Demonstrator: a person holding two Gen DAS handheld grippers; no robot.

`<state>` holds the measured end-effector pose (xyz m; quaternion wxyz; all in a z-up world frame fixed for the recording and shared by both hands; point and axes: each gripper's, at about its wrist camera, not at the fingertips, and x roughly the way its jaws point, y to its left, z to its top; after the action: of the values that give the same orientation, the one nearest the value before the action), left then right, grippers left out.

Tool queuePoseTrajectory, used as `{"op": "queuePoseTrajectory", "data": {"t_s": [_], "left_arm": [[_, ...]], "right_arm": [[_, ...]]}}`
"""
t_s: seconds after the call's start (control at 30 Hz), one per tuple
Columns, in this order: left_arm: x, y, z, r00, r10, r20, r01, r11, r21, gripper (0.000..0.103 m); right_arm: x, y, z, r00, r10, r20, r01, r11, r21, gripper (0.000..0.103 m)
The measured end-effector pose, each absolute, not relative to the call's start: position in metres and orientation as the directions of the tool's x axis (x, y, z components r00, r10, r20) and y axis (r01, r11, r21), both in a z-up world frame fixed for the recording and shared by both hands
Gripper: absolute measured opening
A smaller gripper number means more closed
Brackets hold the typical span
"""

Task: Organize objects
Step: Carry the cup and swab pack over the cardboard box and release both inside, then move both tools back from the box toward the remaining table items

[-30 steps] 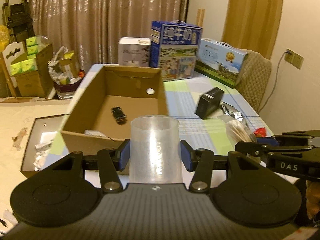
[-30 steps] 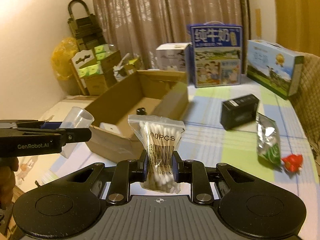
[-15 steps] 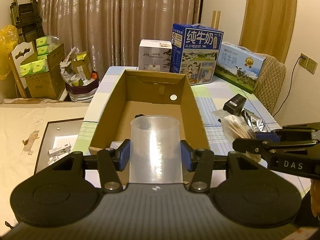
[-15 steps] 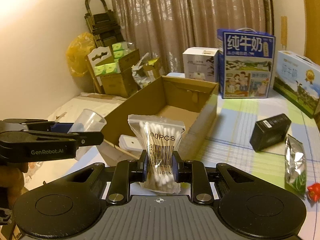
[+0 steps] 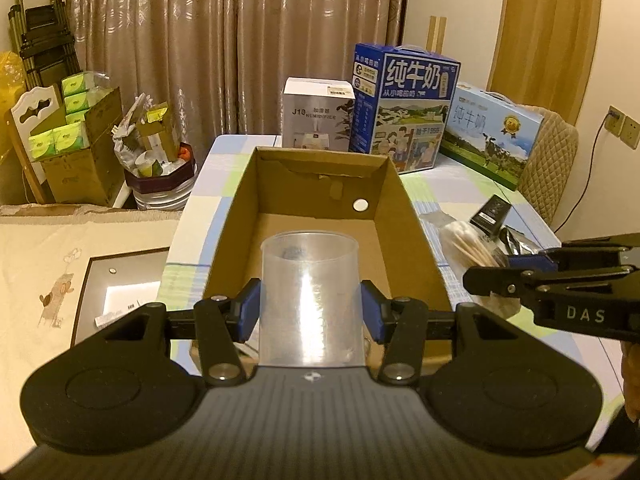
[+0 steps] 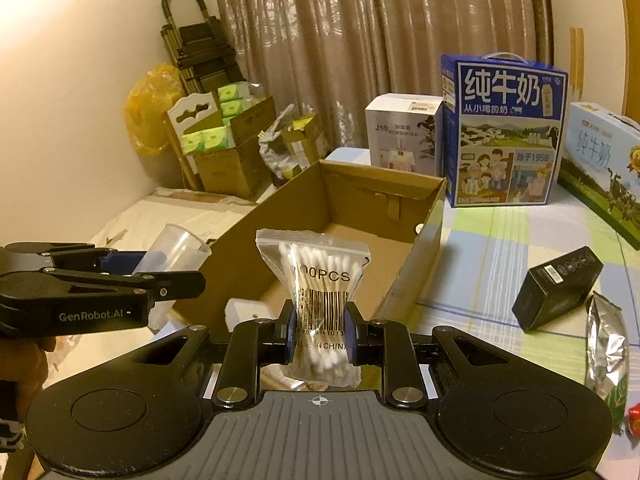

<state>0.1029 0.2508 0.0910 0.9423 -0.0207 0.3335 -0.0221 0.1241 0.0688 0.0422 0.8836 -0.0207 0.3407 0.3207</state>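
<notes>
**Cup and cotton swabs held at the cardboard box**

The clear plastic cup stands upright in the left claw, pinched between its blue pads at the near end of the open cardboard box. The bag of cotton swabs is clamped in the right claw, just right of the box's near end. Right of the box, on the checked table, lie a black box and a foil pouch. Behind the box stand a blue milk carton and a white humidifier box.

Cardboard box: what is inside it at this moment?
In the cardboard box, a white item lies near the front and a small dark object mid-floor. The plastic cup and cotton swab bag hide the rest.
</notes>
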Motion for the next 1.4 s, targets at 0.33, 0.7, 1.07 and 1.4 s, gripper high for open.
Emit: {"op": "queuePoseTrajectory", "data": {"t_s": [0.33,0.7,1.07,1.4], "left_arm": [[0.15,0.265,0.082,0.768,-0.088,-0.634,0.029,0.994,-0.102,0.066],[0.131,0.271,0.08,0.78,-0.056,-0.623,-0.006,0.995,-0.096,0.067],[0.11,0.279,0.083,0.792,-0.023,-0.611,-0.049,0.994,-0.102,0.07],[0.082,0.258,0.082,0.795,-0.041,-0.605,-0.044,0.991,-0.125,0.074]], "right_arm": [[0.157,0.071,0.033,0.56,0.549,-0.621,-0.53,0.813,0.241,0.02],[0.158,0.075,0.027,0.537,0.57,-0.622,-0.528,0.802,0.279,0.021],[0.178,0.083,0.041,0.557,0.64,-0.53,-0.536,0.764,0.359,0.079],[0.125,0.024,0.032,0.608,0.565,-0.559,-0.452,0.824,0.342,0.079]]}}
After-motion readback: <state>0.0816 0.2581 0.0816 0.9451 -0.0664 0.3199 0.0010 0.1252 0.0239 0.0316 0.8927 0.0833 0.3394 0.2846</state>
